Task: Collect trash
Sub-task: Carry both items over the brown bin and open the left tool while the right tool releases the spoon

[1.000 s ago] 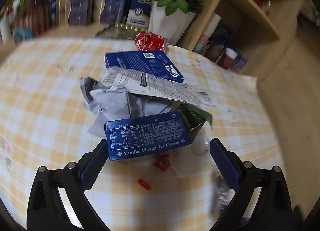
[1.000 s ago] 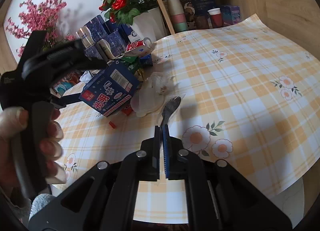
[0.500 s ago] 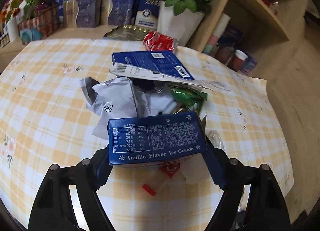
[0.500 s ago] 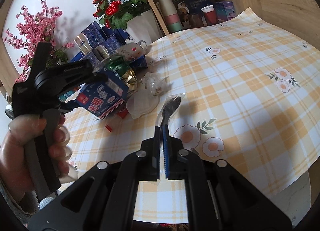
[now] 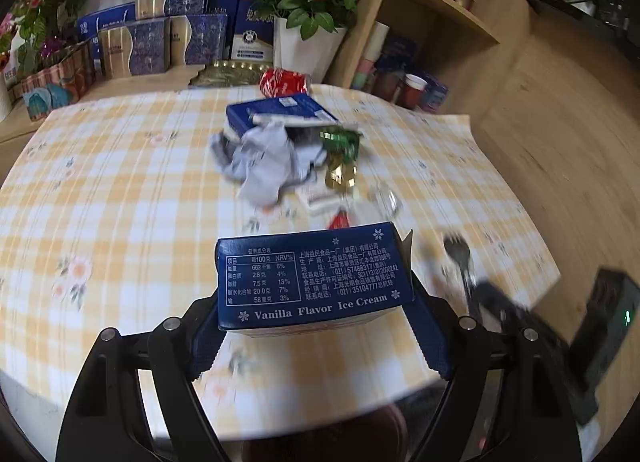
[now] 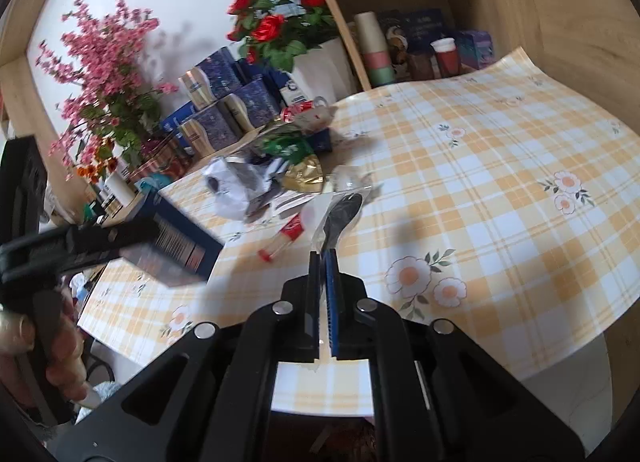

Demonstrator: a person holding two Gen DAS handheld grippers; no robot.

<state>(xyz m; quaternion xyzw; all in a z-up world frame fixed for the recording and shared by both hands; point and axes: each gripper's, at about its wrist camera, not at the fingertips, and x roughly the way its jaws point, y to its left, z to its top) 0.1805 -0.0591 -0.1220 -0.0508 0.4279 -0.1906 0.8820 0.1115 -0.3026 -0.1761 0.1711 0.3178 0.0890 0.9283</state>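
Our left claw grips the blue ice cream box by its two short ends, its pads pressing on the carton after closing in on it a moment ago, and the box hangs clear above the near part of the counter. Ahead of that claw, further across the checked cloth, lies the heap of trash: crumpled white paper, a green and gold foil wrapper just right of it, a flat blue carton behind both, and a crushed red can beyond that by the white flower pot. A small red scrap sits just past the held box. In the right wrist view our right claw is pinched fully together on the clear plastic sleeve of a wrapped black spoon, which juts forward from its tips. To the left of this claw the left one shows as a blurred black frame with the blue box in it, and a hand wraps its handle. The paper, foil wrapper and can lie ahead and to the left of the right claw, near the counter's far edge.
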